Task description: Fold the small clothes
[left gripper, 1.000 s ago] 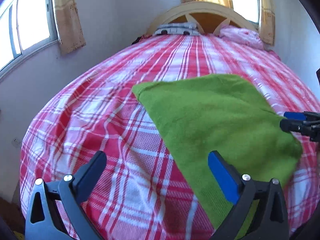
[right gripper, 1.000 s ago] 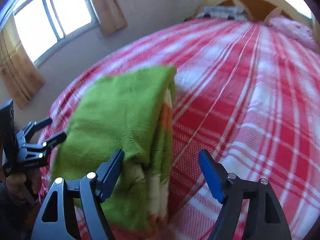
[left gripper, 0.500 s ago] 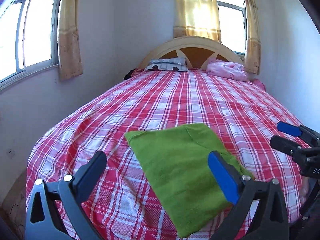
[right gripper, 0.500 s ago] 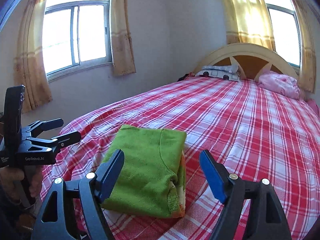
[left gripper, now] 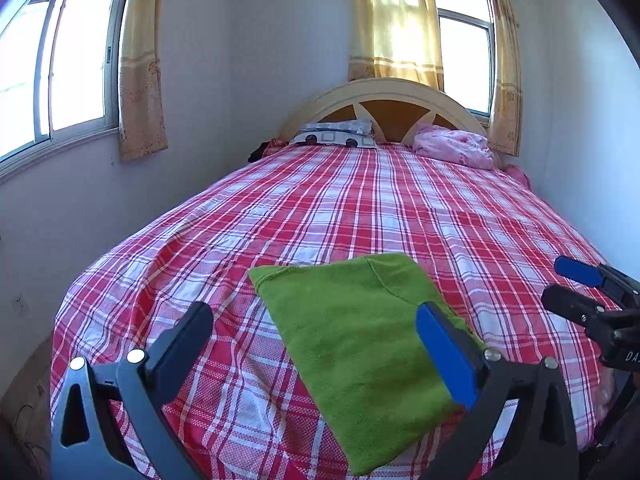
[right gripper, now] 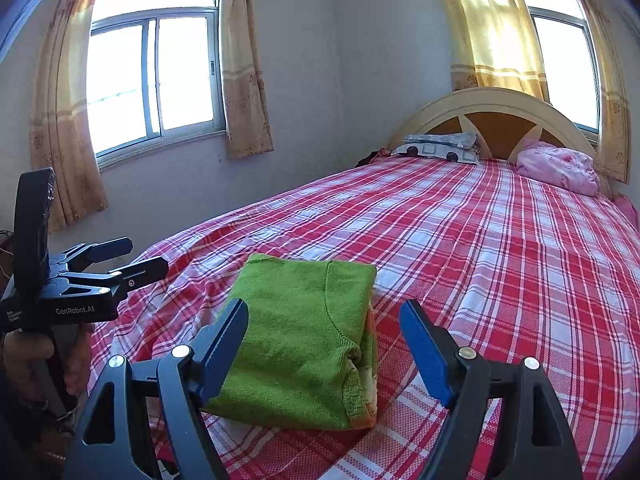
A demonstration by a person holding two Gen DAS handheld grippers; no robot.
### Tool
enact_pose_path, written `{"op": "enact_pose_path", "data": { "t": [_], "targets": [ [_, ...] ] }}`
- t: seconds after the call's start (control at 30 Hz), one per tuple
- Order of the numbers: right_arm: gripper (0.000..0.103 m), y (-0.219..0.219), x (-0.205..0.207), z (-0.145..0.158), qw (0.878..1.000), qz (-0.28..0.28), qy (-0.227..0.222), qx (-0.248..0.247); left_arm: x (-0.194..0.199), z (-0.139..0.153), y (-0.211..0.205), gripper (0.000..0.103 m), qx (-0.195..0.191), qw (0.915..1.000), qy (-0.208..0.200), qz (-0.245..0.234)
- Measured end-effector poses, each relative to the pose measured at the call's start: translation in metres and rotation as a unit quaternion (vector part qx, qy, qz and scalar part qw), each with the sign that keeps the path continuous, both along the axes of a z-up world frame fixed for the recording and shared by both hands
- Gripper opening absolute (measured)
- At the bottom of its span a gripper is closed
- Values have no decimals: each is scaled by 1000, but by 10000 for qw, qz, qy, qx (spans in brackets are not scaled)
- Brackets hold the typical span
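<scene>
Fingers (left gripper: pixel 448 356) spread, both grippers poised above green garment (right gripper: pixel 304 340).

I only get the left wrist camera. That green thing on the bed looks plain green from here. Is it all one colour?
Observer: No. In the right wrist view, the green garment shows orange and white along its folded side edge.
Operator: So is it one flat layer?
Observer: No, several layers are stacked at that edge.
Operator: Who's holding my camera's tool?
Observer: A hand grips the handle of the left gripper.
</scene>
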State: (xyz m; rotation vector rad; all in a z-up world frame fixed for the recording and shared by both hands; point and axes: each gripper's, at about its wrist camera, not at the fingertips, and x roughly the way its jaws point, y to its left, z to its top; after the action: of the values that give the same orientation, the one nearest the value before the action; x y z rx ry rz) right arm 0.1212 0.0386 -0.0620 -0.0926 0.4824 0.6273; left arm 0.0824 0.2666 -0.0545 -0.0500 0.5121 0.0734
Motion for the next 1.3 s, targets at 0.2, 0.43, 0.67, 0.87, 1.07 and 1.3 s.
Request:
{"op": "enact_pose_path", "data": {
  "t": [0.2,0.43,0.67,0.87,1.07,1.3],
  "targets": [
    [79,0,1,-2,10000,24,63,11,0,-1,-1,103,-18,10000,24,0],
    [79,0,0,-1,10000,14,39,18,-1,-1,-3,103,-25,10000,17,-1],
    [79,1,-1,-1,10000,8,41,42,-2,-1,-4,103,-12,10000,12,-14],
    [79,4,-1,-2,10000,13,71,42,-2,-1,-5,103,-13,10000,18,-21],
    [79,4,-2,-2,10000,13,61,58,-1,-1,-6,103,7,10000,30,-40],
    [79,5,-4,1,9999,-5,5,104,-1,0,-8,103,94,9999,30,-49]
  ]
}}
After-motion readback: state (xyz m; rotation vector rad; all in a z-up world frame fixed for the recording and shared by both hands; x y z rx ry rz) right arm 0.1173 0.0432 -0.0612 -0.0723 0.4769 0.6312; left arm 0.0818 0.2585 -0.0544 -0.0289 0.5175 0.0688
